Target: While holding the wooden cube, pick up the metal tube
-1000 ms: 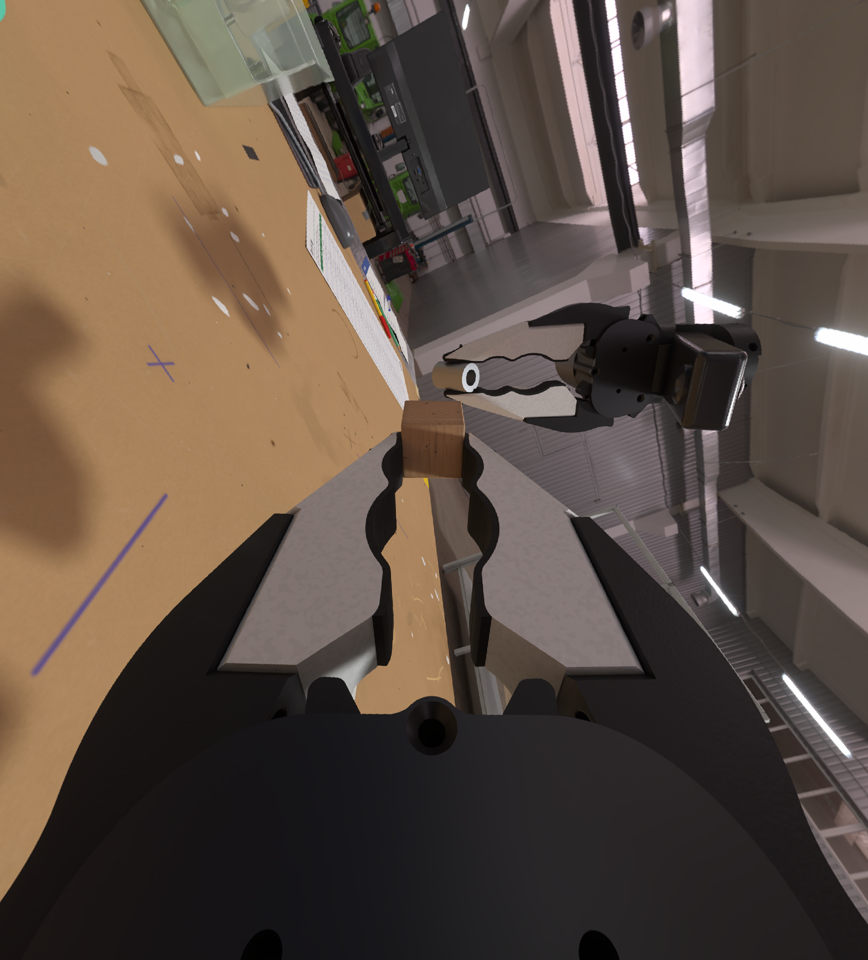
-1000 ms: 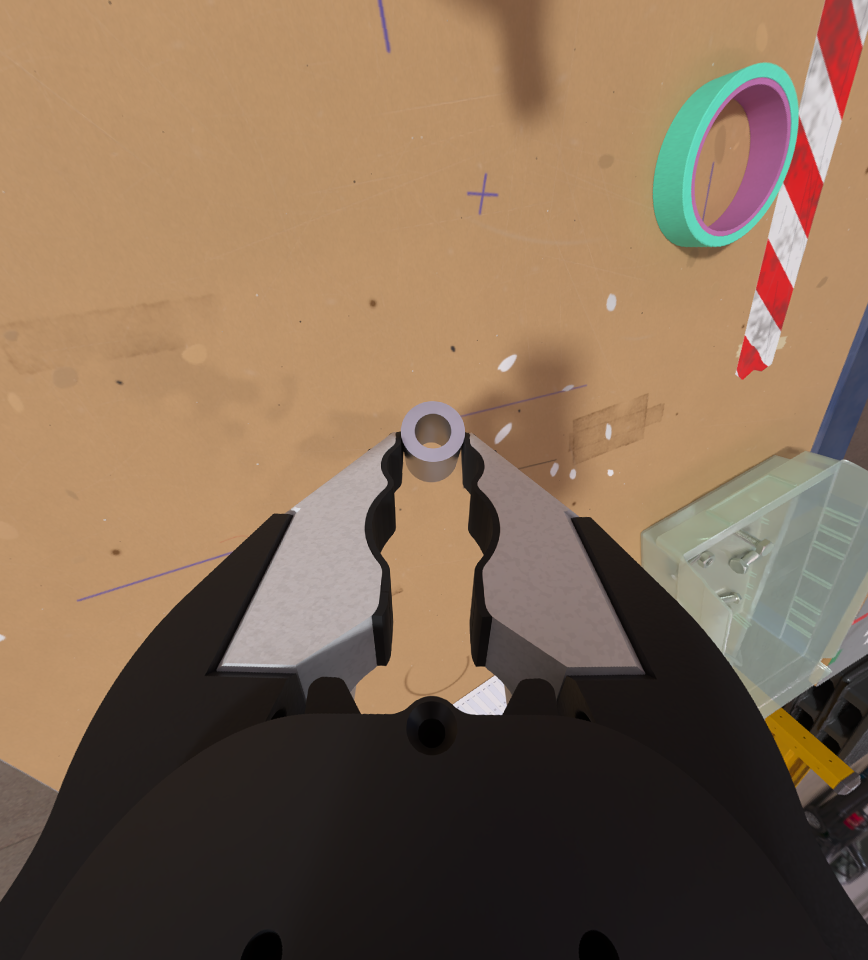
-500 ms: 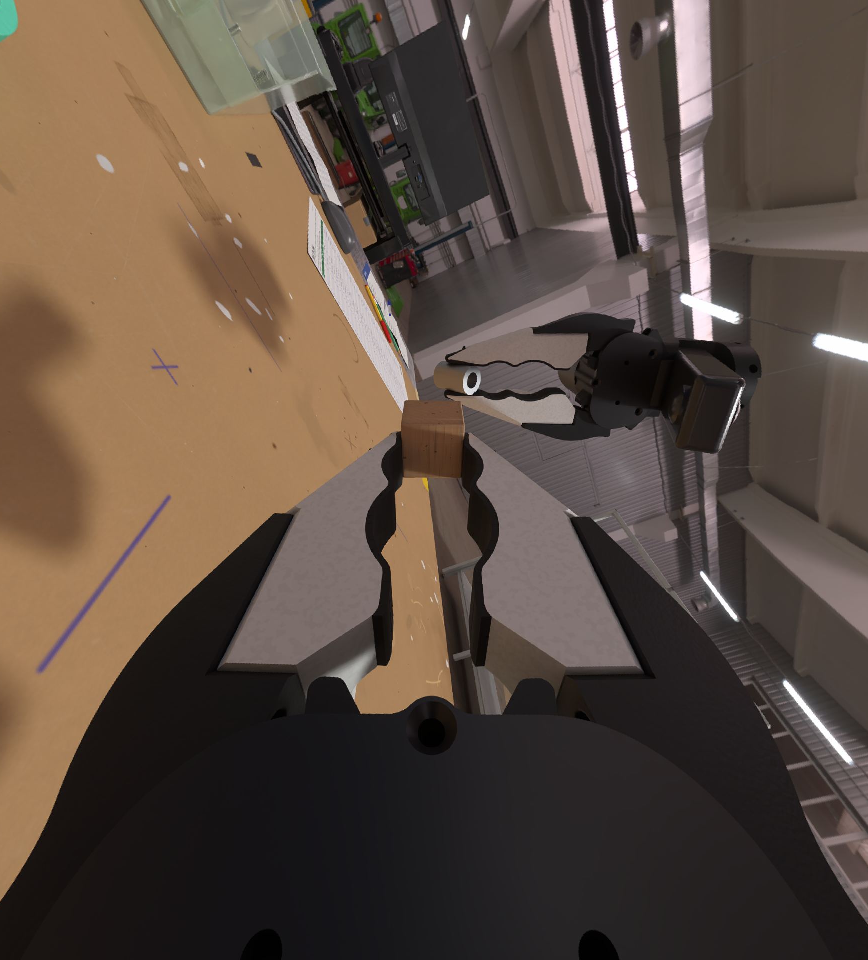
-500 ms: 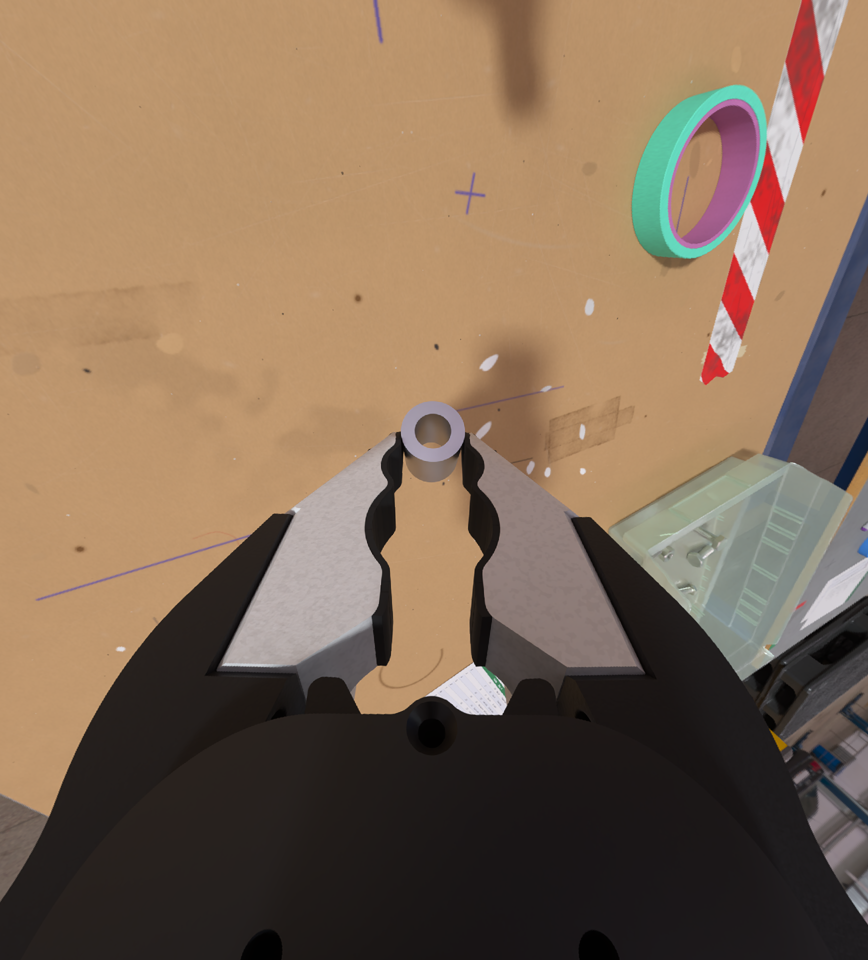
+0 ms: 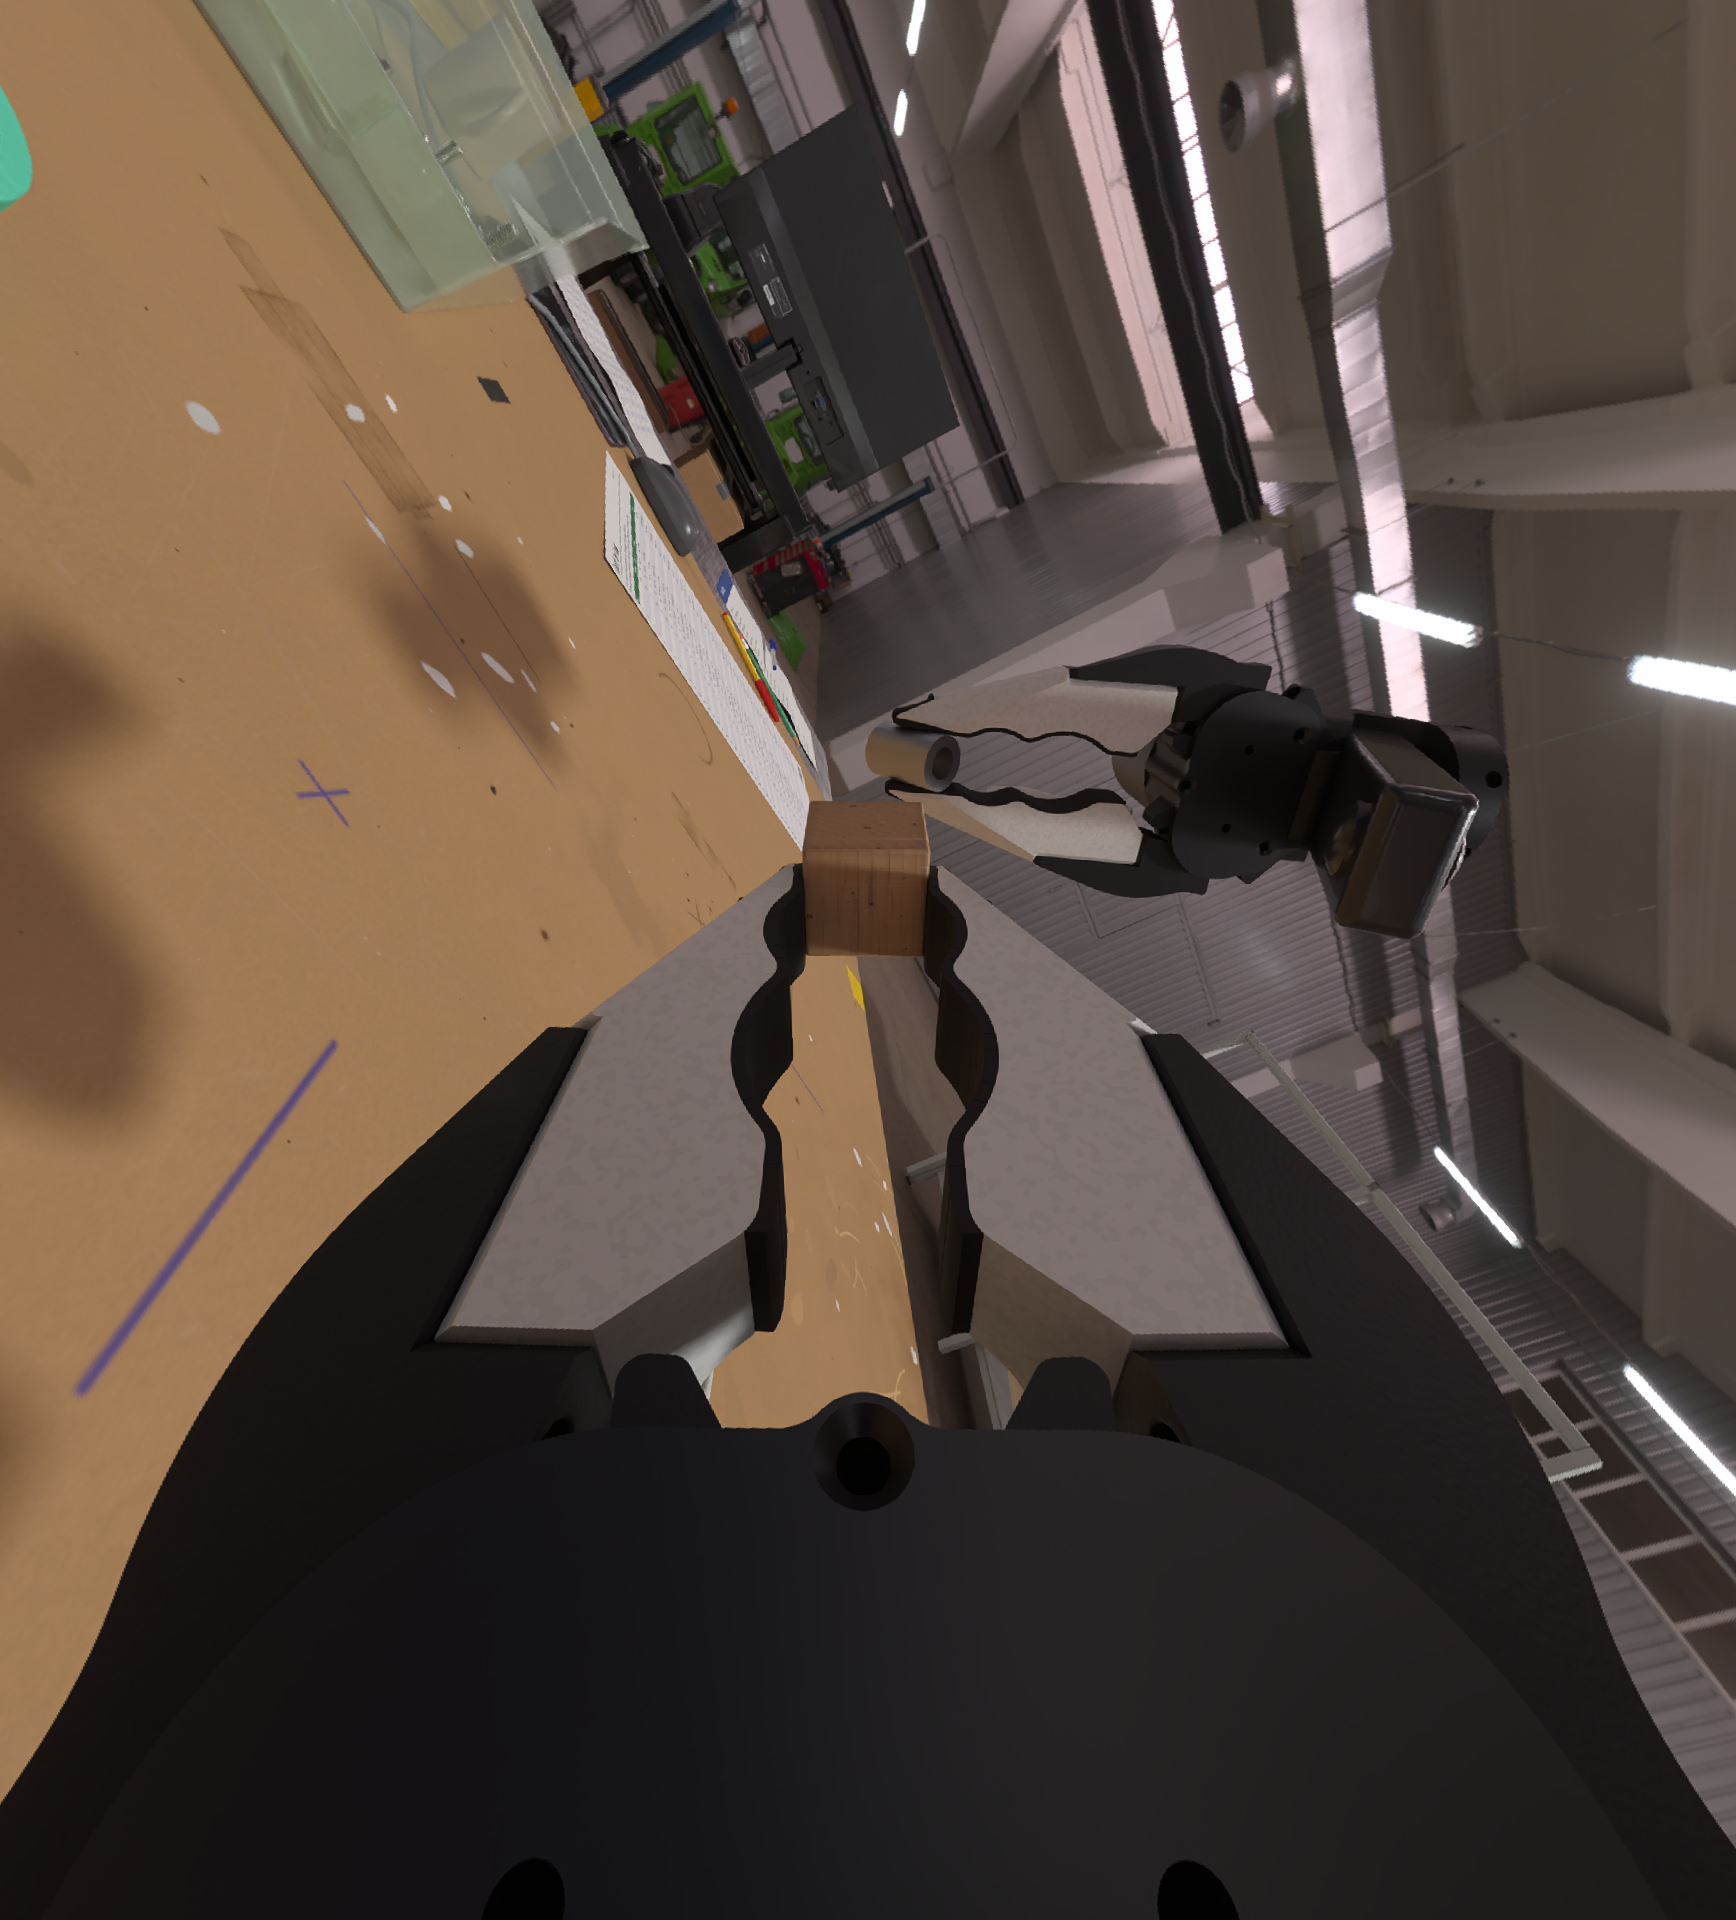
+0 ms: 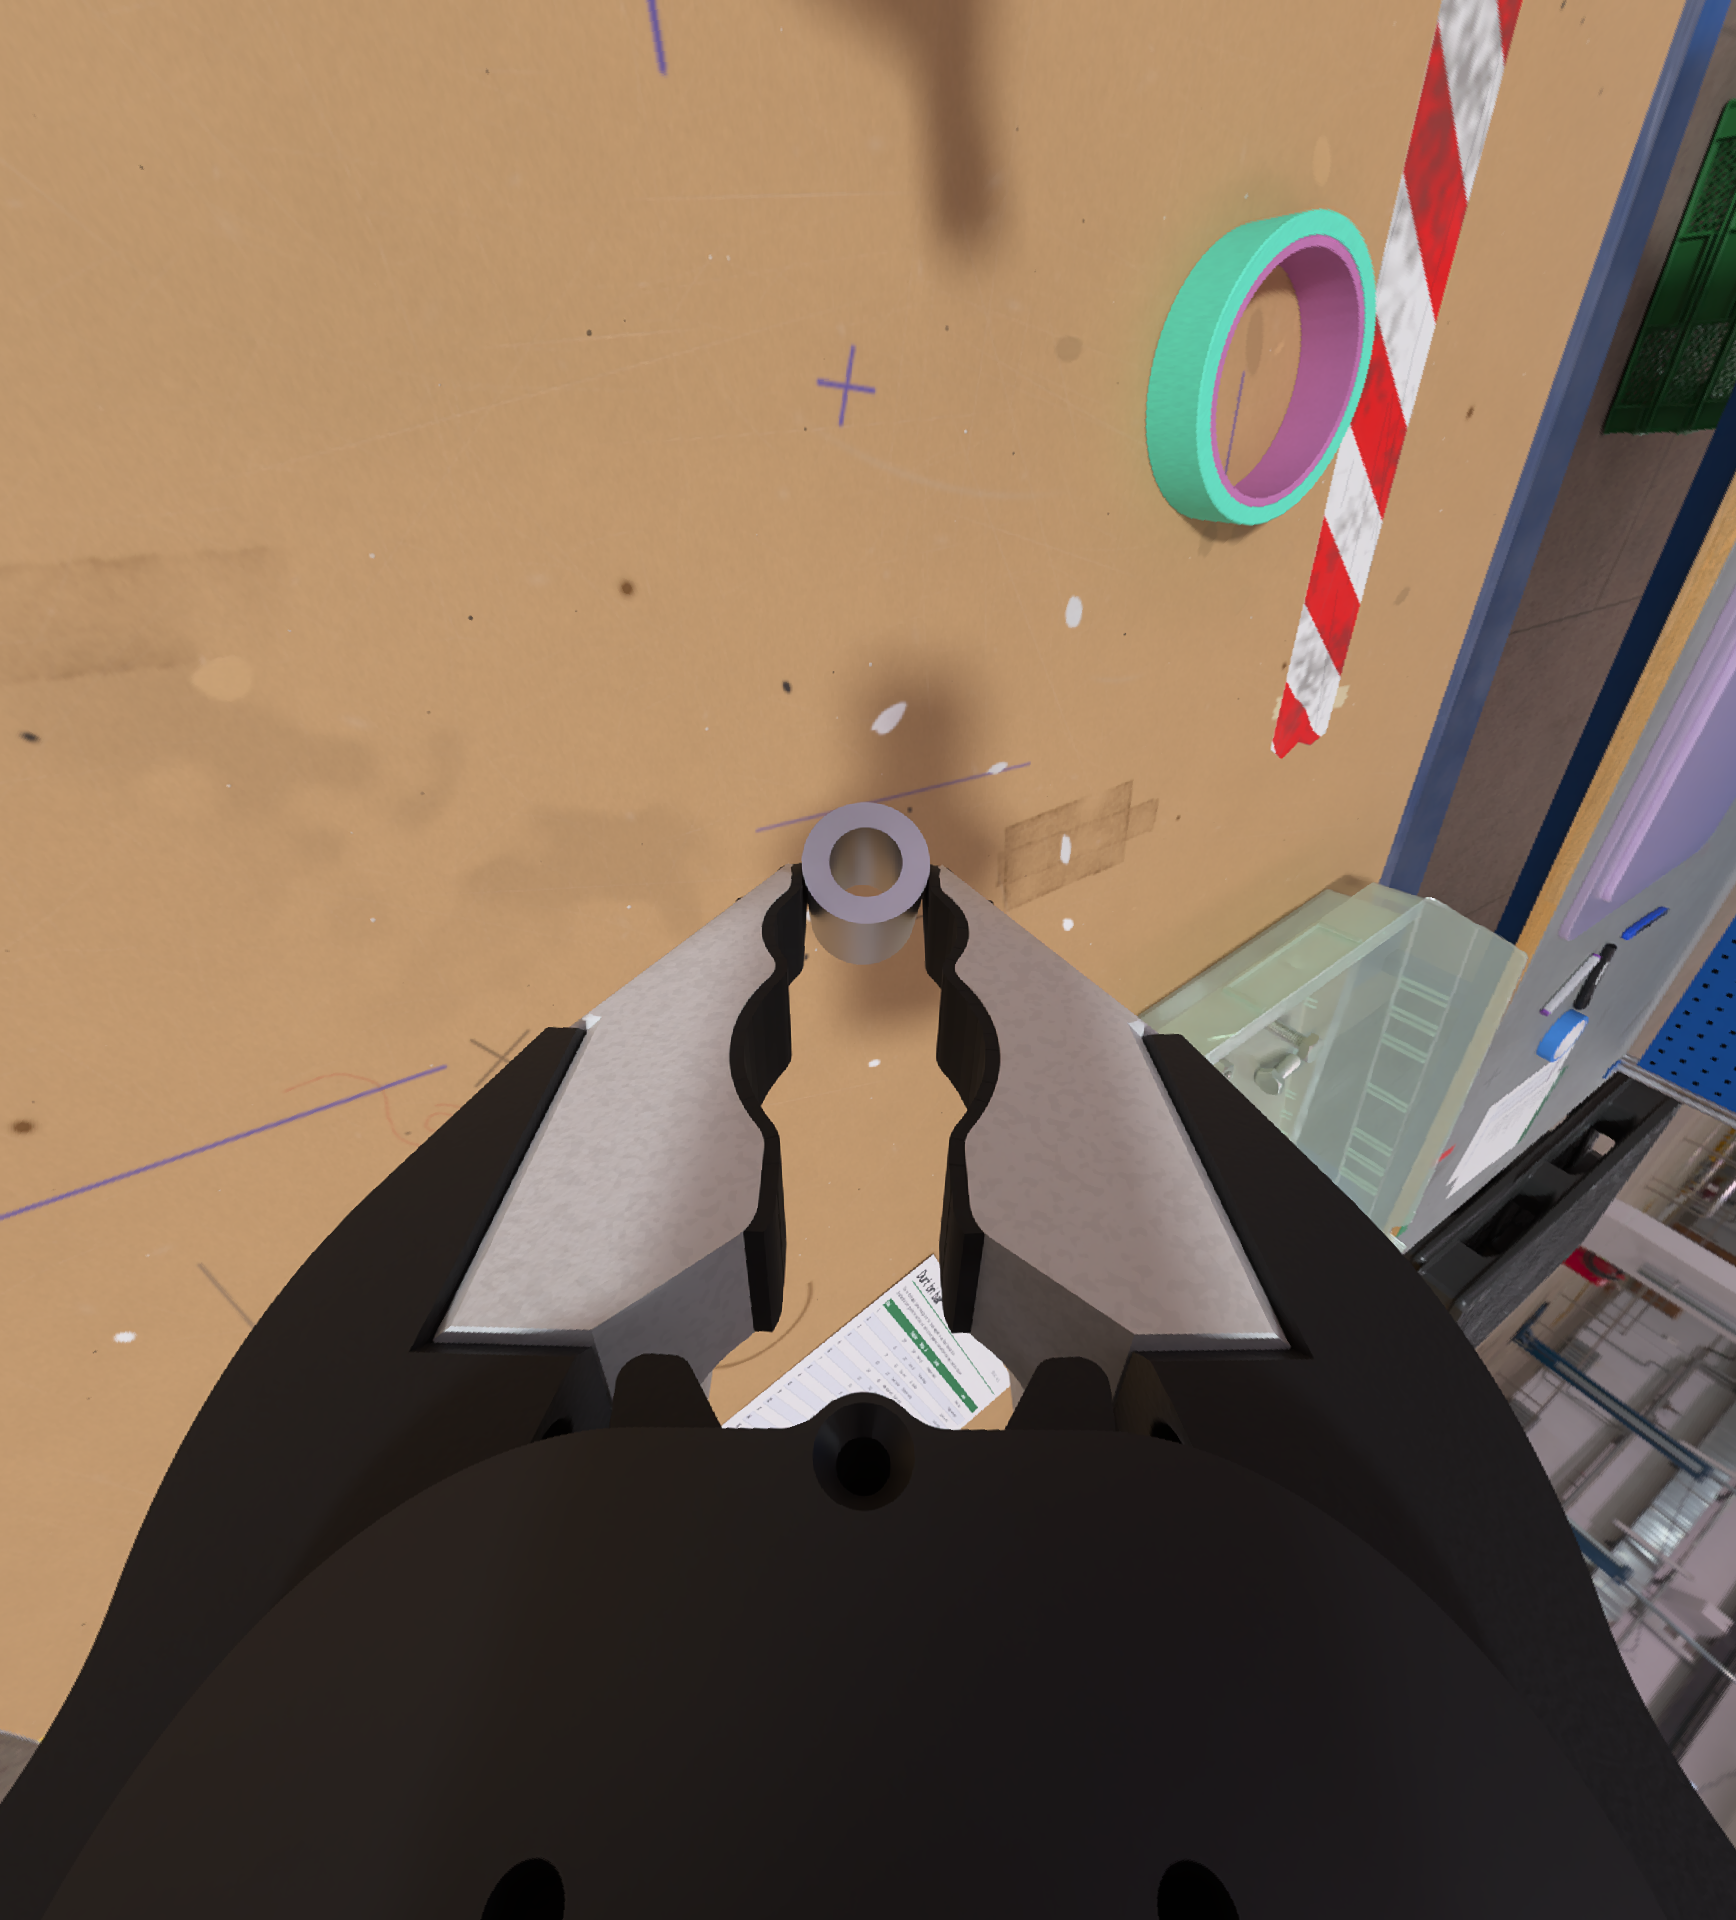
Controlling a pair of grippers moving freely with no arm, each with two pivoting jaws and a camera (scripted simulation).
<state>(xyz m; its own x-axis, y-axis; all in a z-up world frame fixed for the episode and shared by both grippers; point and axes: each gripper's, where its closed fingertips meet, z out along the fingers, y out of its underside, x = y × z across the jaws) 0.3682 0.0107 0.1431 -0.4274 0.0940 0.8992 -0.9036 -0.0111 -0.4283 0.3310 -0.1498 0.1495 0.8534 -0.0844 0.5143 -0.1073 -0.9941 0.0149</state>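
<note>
Tongs on both sides loaded, each pinching its own piece clear of the surface (image 6: 324, 436).

Left tongs (image 5: 864, 883) pinch the wooden cube (image 5: 864, 894) at their very tips, rolled so the tan surface runs up the left of their view. Right tongs (image 6: 864, 883) squeeze the metal tube (image 6: 864, 883) at their tips too, its open bore facing back at the camera, pointed down over the surface. From the left wrist view, the right tongs hang just beyond the cube, tube sticking out sideways between the fingertips. Teal tape roll (image 6: 1259, 364) lies flat beside a red-and-white stripe (image 6: 1383, 395); clear plastic box (image 6: 1363, 1039) sits near the surface's edge.
</note>
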